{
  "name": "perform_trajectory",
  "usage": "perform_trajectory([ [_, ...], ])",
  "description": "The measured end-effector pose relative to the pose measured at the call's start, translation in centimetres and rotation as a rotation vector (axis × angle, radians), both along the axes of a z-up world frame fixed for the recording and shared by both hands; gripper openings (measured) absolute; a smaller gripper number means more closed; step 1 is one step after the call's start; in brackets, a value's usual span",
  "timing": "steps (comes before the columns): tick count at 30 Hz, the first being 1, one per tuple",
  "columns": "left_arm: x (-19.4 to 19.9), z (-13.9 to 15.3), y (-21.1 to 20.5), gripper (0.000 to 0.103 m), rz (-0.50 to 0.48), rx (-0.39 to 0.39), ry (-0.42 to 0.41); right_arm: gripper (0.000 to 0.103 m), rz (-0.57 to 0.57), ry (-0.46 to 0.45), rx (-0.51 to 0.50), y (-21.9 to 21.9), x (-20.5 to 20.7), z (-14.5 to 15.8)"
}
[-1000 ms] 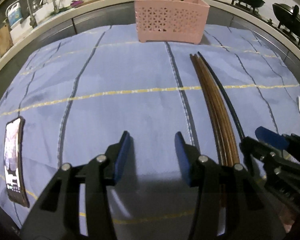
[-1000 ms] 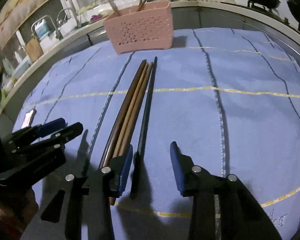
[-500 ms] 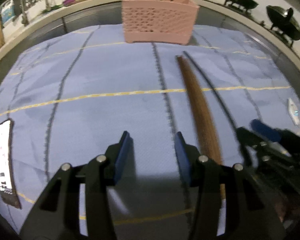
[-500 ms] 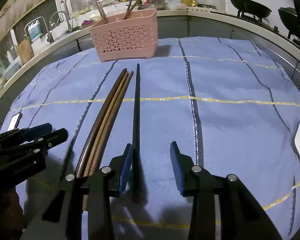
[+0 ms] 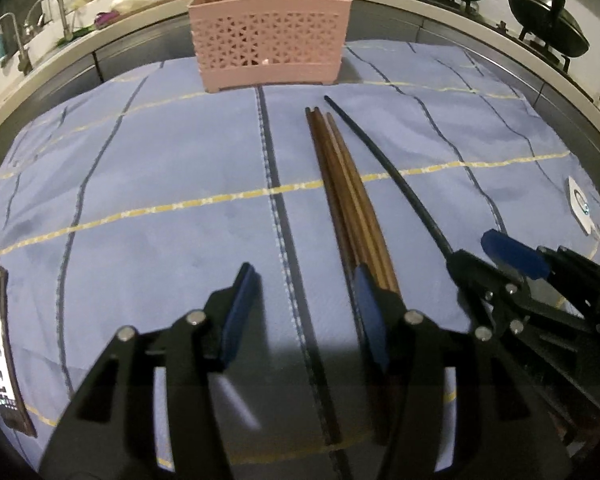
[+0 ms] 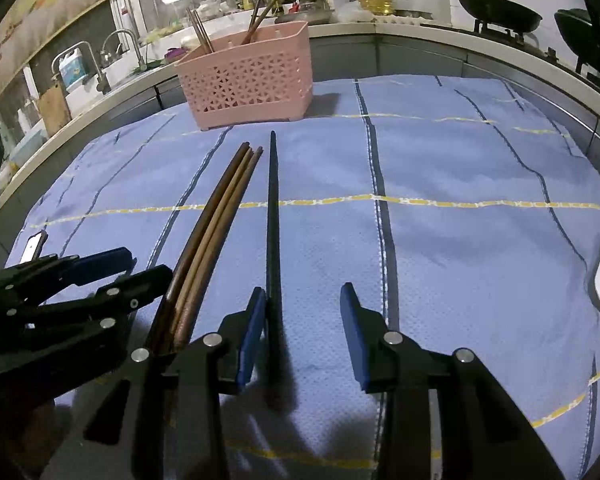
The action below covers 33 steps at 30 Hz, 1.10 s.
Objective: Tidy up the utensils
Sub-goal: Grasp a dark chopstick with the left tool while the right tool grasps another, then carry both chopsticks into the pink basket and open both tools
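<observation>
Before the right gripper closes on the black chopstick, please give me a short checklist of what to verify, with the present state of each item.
1. Right gripper open: ok, jaws stand apart.
2. Black chopstick between the jaws: ok, but it lies close against the left finger, not centred.
3. Brown chopsticks outside the jaws: ok, they lie left of that finger.
4. Left gripper clear of the black chopstick: ok, it is open, at the brown chopsticks' near end.
5. Pink basket upright with room inside: ok, only a few chopsticks stand in it.
6. Fingertips low enough on the cloth: cannot tell.
</observation>
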<state>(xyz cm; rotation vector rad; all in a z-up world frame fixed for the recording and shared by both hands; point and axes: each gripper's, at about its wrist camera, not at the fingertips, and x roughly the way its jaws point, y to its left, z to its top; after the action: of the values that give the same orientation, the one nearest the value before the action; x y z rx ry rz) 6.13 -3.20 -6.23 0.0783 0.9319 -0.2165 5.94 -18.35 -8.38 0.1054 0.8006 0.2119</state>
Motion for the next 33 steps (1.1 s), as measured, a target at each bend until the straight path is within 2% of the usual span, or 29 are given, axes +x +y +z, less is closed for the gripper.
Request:
perform_trajectory([
  [2,0.4,-0.1,-0.1,0.052,0.007,0.004,0.008,0.039,0.002,0.000,-0.001,0.0,0.0,0.0],
  [5,0.5,-0.4,-1.1,0.052,-0.002,0.061,-0.005,0.039,0.011,-0.002,-0.027,0.4,0.0,0.0],
  [7,0.4,-0.4,-1.2,0.051,0.001,0.064,-0.015,0.039,0.024,-0.010,-0.053,0.9,0.0,0.0],
  [8,0.5,-0.4,-1.1,0.046,0.003,0.063,-0.016,0.039,0.027,-0.014,-0.067,1.0,0.0,0.0],
  [9,0.5,-0.4,-1.0,0.040,0.004,0.062,-0.019,0.034,0.026,-0.019,-0.077,1.0,0.0,0.0],
  [10,0.6,-0.3,-0.6,0.025,0.009,0.055,-0.022,0.027,0.023,-0.020,-0.078,1.0,0.0,-0.1],
  [11,0.7,-0.2,-0.3,0.008,0.010,0.046,-0.021,0.014,0.022,-0.014,-0.059,0.5,0.1,-0.1],
  [12,0.8,-0.2,0.1,0.007,0.008,0.027,-0.013,0.008,0.018,-0.005,-0.038,0.1,0.2,-0.1],
  [14,1.0,-0.1,1.0,0.006,-0.003,-0.005,0.000,0.007,0.004,0.010,-0.009,-0.8,0.3,-0.1],
  [18,0.8,0.0,3.3,0.006,0.020,-0.012,0.005,0.007,-0.014,0.031,-0.009,-2.2,-0.4,-0.1],
  [22,0.3,0.1,5.4,0.007,0.038,-0.011,0.025,0.008,0.028,0.076,0.019,-2.8,-1.0,-0.1],
  [24,0.5,0.2,5.8,0.013,0.035,-0.004,0.034,0.008,0.045,0.095,0.015,-2.7,-0.6,0.1],
  [26,1.2,0.4,5.9,0.023,0.027,0.010,0.032,0.008,0.065,0.108,0.024,-2.5,0.3,0.4],
  [33,5.2,1.5,5.1,0.024,-0.009,0.014,0.000,0.009,0.138,0.170,0.008,-0.6,6.5,1.4],
])
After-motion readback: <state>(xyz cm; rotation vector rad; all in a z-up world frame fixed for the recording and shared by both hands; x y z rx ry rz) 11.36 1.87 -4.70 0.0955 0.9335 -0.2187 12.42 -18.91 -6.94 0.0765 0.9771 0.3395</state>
